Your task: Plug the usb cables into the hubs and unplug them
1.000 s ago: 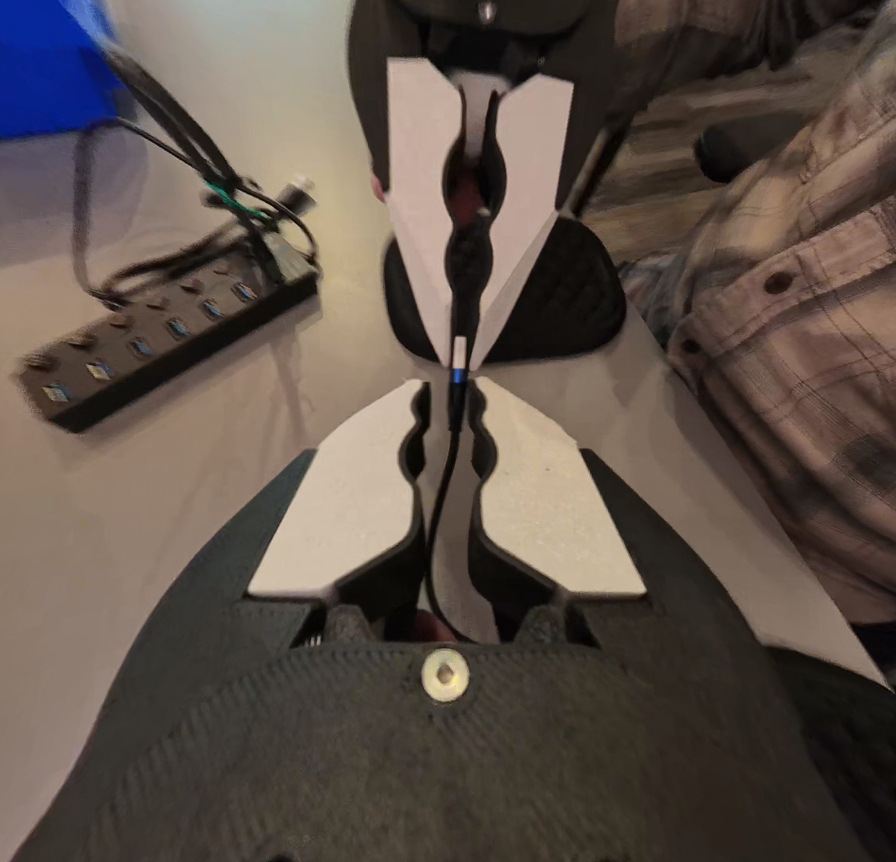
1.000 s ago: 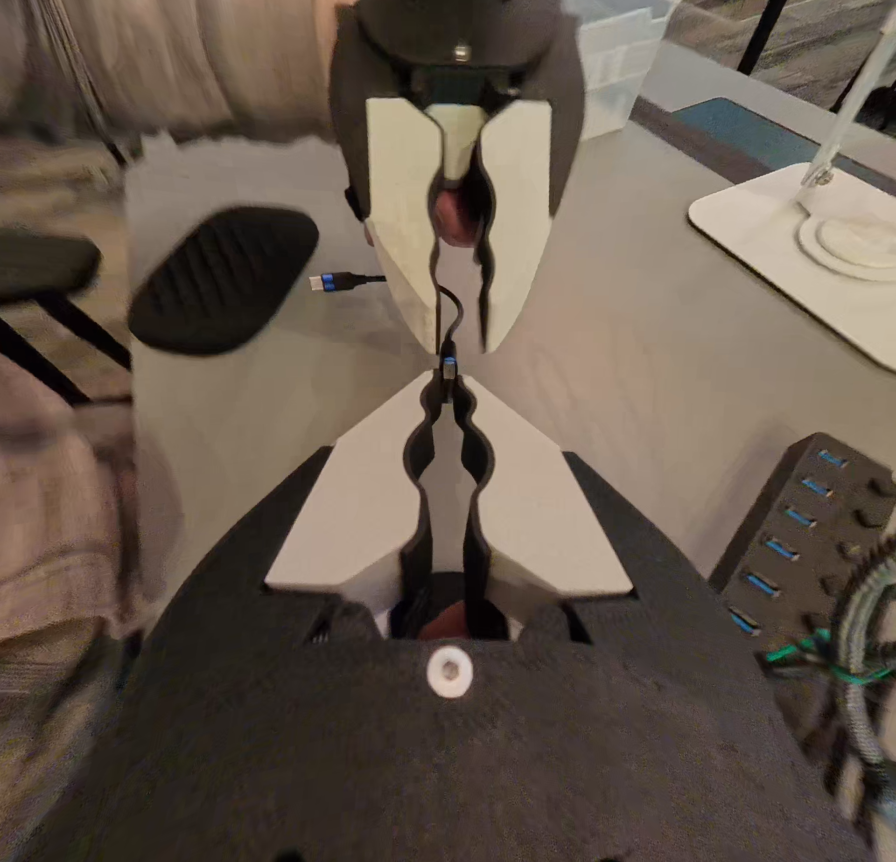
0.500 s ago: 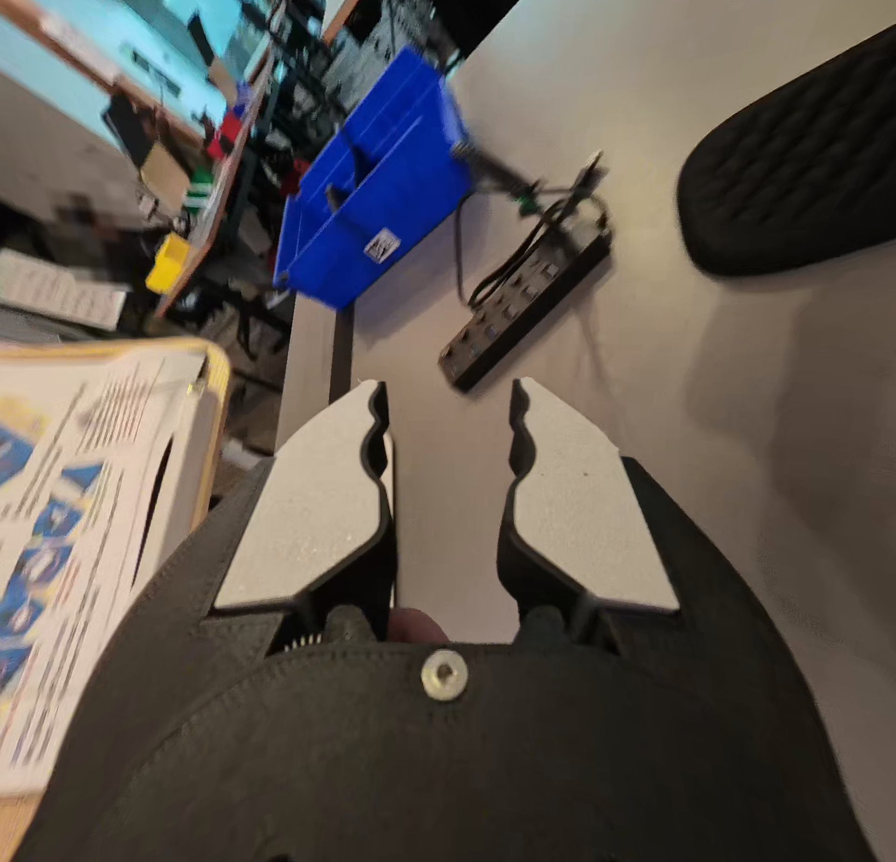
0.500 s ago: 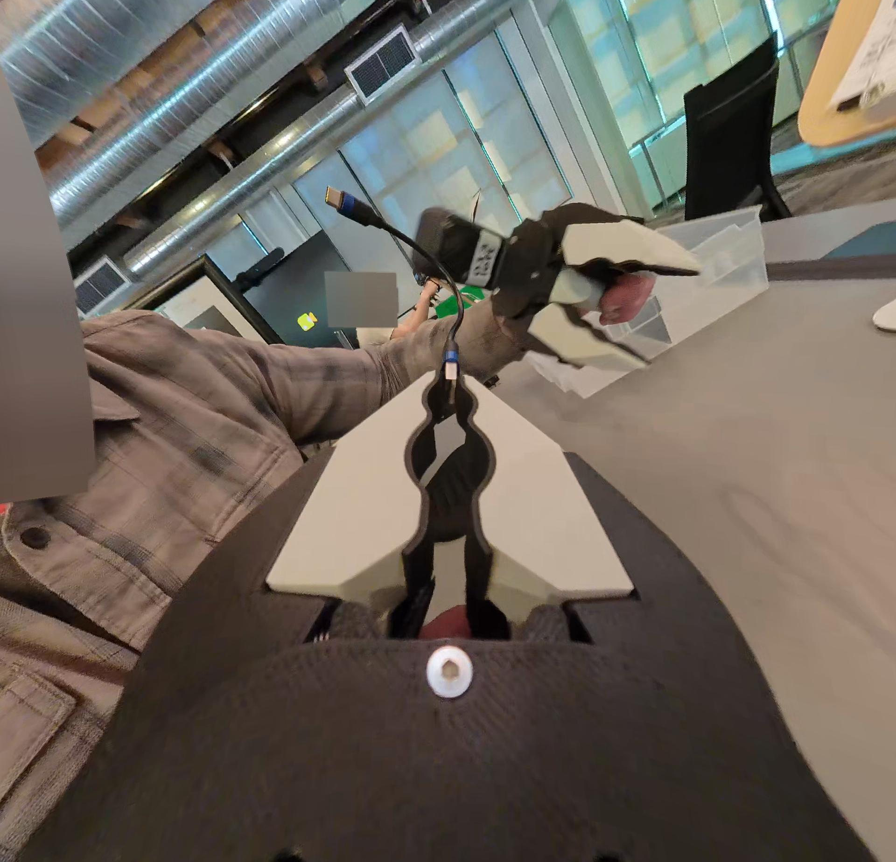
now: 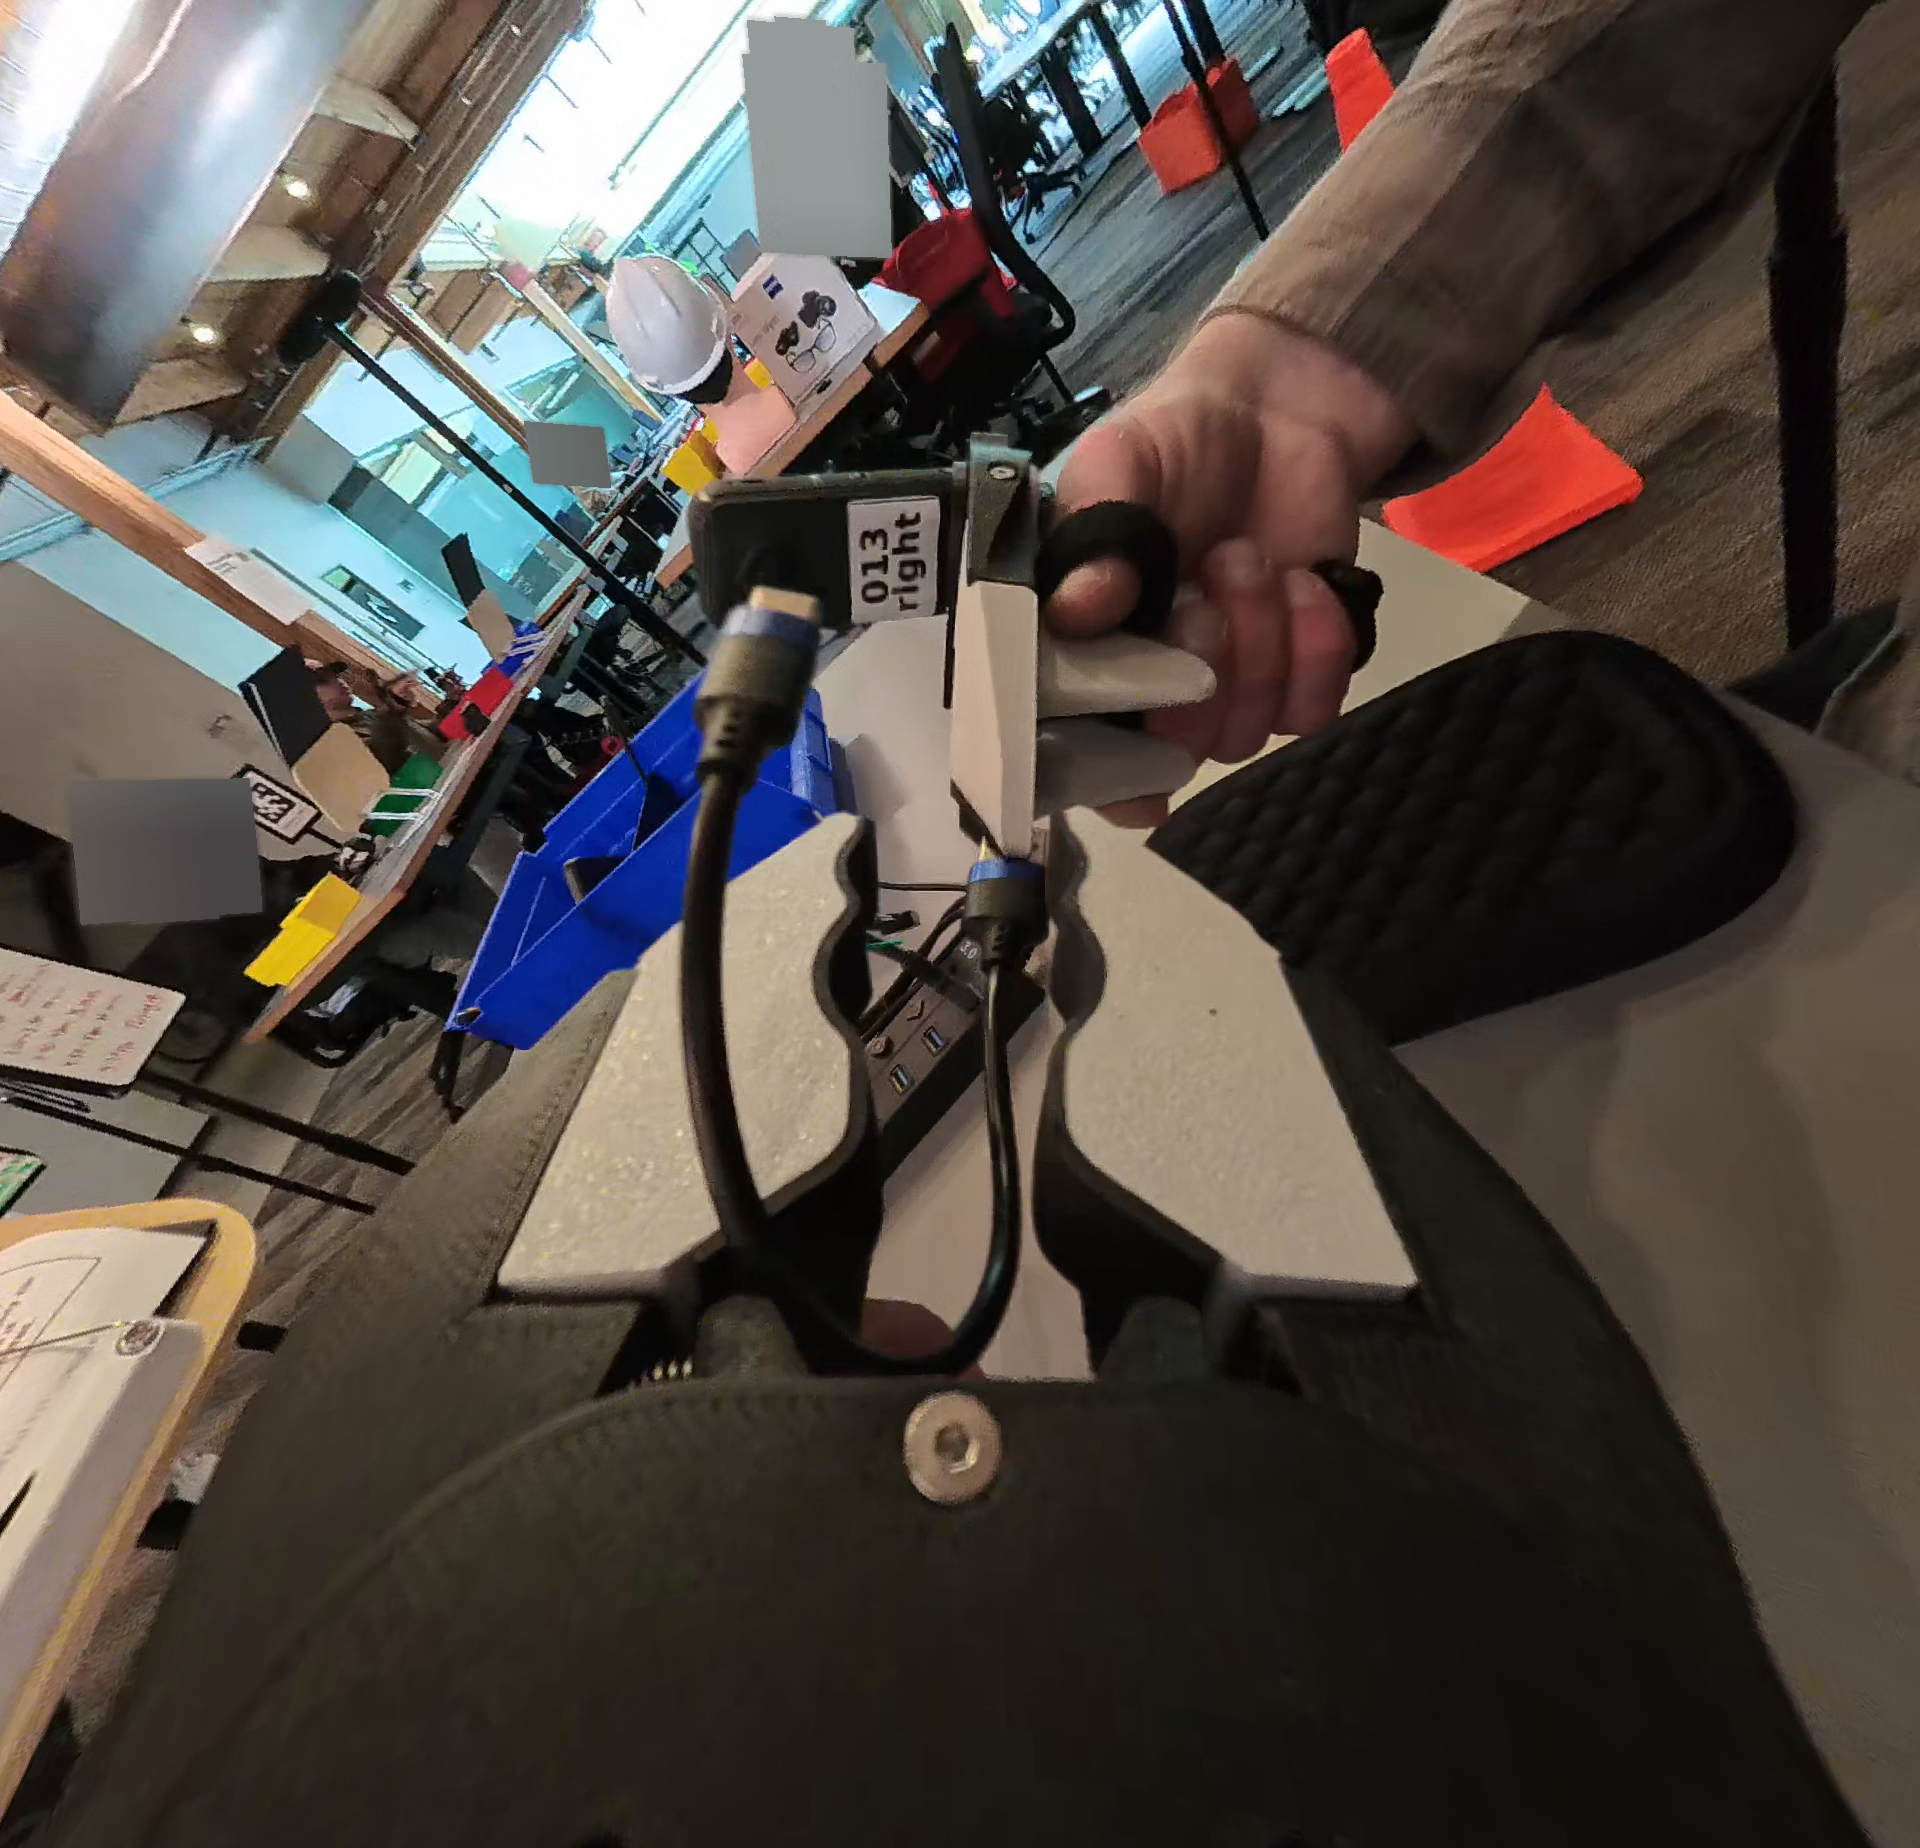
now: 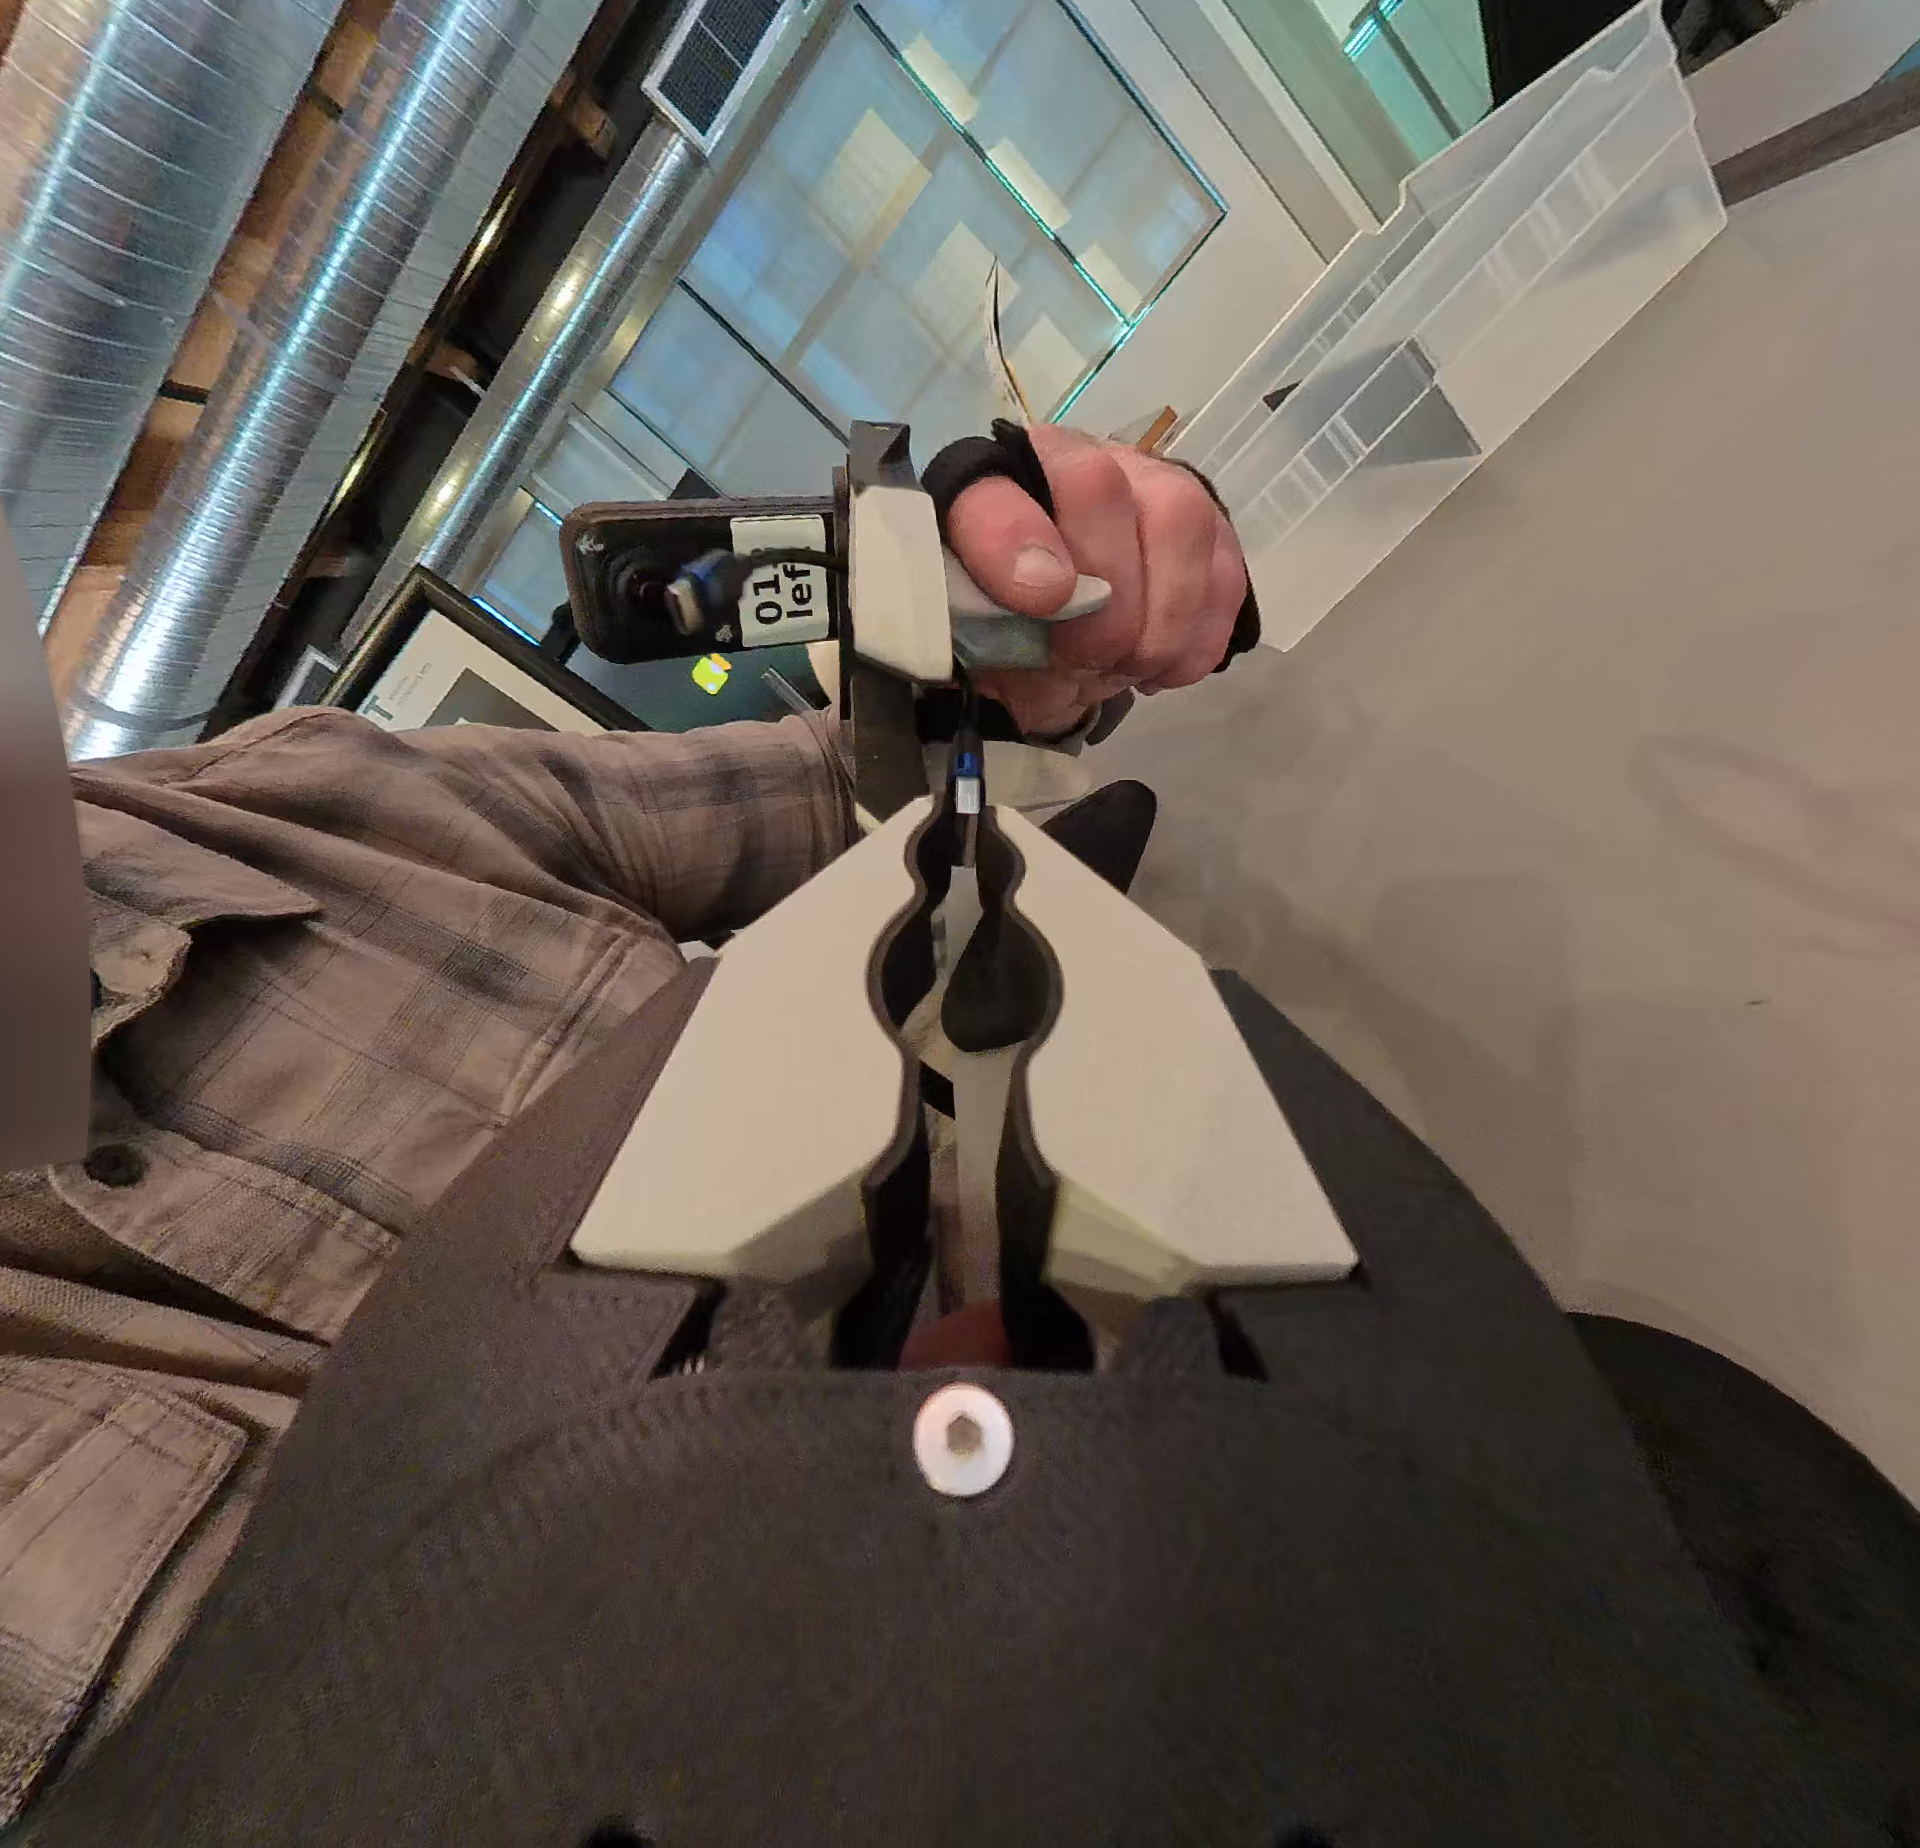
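Your short black USB cable with blue-ringed metal plugs (image 5: 717, 1050) hangs in the air between your two tools: one plug (image 5: 1000, 889) is pinched at the tips of your right gripper (image 6: 961, 811), whose pale fingers are pressed together on it, while the cord loops down through the gap of your left gripper (image 5: 951, 905), whose white fingers stand spread and clamp nothing. The other plug (image 5: 764, 645) sticks up free, close to the left camera. Below the spread fingers lies a long black hub with blue ports (image 5: 925, 1055) on the pale grey tabletop (image 5: 1662, 1123); only two ports show, the rest is covered. A blue plastic bin (image 5: 623, 894) sits beyond it, a black padded armrest (image 5: 1507, 811) to the side, and a clear plastic bin (image 6: 1507, 271) on the far edge. Around you is an open workshop with desks, windows and silver ceiling ducts (image 6: 239, 271). One cable, one hub and two grippers are visible.
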{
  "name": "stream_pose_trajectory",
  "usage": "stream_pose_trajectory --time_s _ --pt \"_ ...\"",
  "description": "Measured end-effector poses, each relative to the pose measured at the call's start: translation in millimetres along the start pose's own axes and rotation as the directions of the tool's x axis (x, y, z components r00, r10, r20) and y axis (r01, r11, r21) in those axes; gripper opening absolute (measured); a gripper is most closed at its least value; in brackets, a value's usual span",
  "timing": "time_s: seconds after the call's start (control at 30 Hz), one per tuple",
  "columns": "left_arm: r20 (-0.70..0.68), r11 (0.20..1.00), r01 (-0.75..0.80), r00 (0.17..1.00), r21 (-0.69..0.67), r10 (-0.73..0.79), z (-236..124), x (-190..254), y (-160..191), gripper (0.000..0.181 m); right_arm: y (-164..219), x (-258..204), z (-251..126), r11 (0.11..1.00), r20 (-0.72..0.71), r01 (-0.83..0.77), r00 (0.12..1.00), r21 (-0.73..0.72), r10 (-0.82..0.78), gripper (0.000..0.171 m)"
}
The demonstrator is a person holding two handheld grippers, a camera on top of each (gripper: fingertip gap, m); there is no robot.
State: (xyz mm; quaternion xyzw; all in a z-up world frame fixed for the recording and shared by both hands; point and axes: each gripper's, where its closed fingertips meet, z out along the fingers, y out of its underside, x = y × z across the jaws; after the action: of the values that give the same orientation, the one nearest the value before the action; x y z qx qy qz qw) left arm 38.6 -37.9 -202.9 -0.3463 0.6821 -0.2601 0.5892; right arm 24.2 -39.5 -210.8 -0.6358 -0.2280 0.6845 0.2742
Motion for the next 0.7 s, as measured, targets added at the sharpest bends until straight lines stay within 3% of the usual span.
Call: stream_pose_trajectory --time_s 0.27,0.4,0.67,0.7 --pt "-0.042 0.994 -0.103 0.994 -0.044 0.102 0.5 9.8 7.1 0.028 2.0 -2.8 -5.4 0.999 0.036 -0.041 0.999 0.011 0.041 0.001" --pt "-0.031 0.987 -0.152 0.988 -0.052 0.150 1.6 11.3 5.2 0.015 4.1 -5.3 -7.5 0.999 0.048 -0.050 0.998 0.011 0.050 0.002" --pt "-0.047 0.993 -0.092 0.995 -0.068 0.089 3.6 12.8 6.3 0.015 4.2 -4.4 -9.1 0.997 0.047 -0.066 0.997 0.034 0.064 0.003" --pt "-0.043 0.996 -0.062 0.997 -0.071 0.059 3.7 10.9 7.3 0.015 0.6 -2.4 -9.9 0.998 0.022 -0.047 0.999 0.049 0.046 0.012"
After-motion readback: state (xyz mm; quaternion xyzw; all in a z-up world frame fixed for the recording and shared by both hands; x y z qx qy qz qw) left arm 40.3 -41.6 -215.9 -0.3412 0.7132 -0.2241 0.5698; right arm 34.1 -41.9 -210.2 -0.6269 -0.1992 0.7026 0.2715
